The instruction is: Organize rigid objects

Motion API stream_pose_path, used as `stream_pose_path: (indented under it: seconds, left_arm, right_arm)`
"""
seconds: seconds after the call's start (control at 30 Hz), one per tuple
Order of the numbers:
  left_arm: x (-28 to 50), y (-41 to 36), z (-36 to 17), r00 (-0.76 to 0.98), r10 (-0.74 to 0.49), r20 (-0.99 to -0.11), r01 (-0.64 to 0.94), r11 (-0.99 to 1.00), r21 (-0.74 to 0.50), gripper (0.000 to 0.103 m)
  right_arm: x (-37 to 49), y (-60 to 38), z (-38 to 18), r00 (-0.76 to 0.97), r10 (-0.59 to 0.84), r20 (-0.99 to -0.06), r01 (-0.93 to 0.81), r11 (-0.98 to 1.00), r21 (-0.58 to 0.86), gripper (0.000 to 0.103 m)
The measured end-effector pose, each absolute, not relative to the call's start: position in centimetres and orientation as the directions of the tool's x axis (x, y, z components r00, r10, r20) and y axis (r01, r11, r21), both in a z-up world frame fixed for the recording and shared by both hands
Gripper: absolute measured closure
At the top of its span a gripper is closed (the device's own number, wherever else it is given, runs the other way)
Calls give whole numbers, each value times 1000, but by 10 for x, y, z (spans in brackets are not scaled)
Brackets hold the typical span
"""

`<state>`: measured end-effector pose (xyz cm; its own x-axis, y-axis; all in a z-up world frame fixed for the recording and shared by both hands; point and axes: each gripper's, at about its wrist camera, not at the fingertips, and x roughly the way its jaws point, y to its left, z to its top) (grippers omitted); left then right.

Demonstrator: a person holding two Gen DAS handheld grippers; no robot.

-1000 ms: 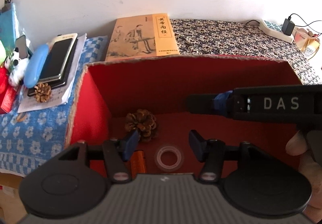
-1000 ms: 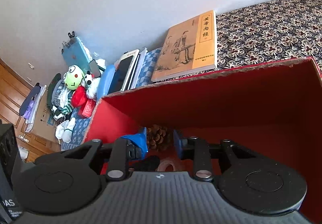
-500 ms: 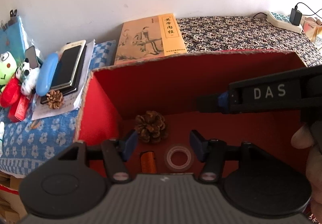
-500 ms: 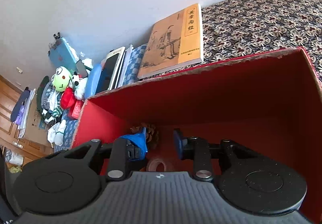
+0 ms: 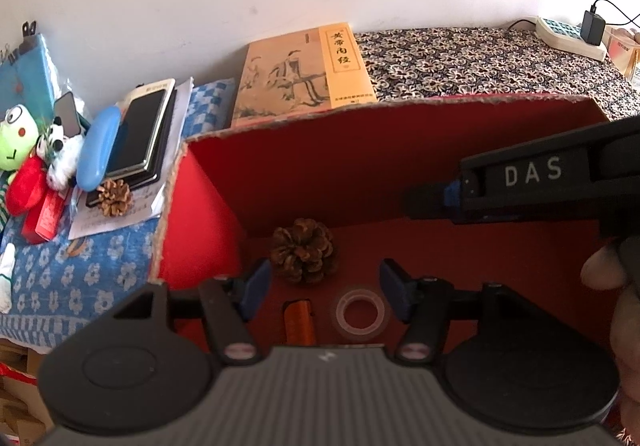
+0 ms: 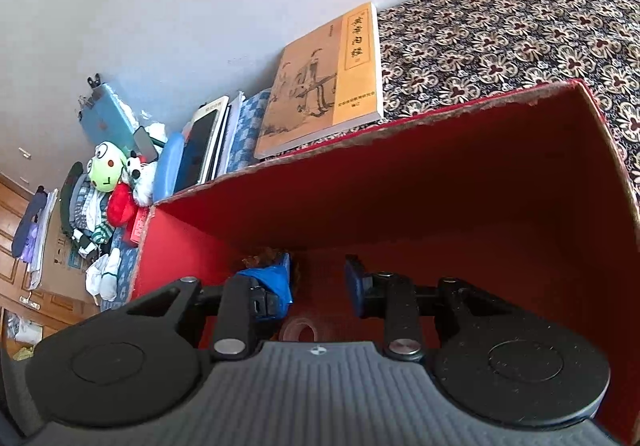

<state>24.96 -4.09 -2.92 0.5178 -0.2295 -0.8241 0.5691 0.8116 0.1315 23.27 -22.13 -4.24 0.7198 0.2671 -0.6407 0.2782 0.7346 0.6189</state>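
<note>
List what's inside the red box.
In the red box: a pine cone, an orange object and a clear tape roll. The grippers' bodies cover the near floor.

Bright daylight, sharp w/ fisheye edge bending; red box (image 5: 360, 173) interior shadowed.

The box (image 5: 280, 181) was red inside, holding a brown pine cone (image 5: 303, 254), an orange block (image 5: 298, 320) and a clear tape roll (image 5: 360, 313), while behind it lay an ochre-yellow book (image 5: 302, 73) on a black cloth with cream flowers (image 5: 480, 57), beside a blue floral-and-checked cloth (image 5: 80, 270).
</note>
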Motion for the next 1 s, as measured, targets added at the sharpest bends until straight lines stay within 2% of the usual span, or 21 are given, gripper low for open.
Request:
stream_pose_path:
  seconds: [1.0]
  left_arm:
    - [252, -43, -31, 522, -185, -833, 548, 821, 162, 39]
  right_arm:
    - [233, -226, -46, 700, 202, -685, 366, 722, 587, 89]
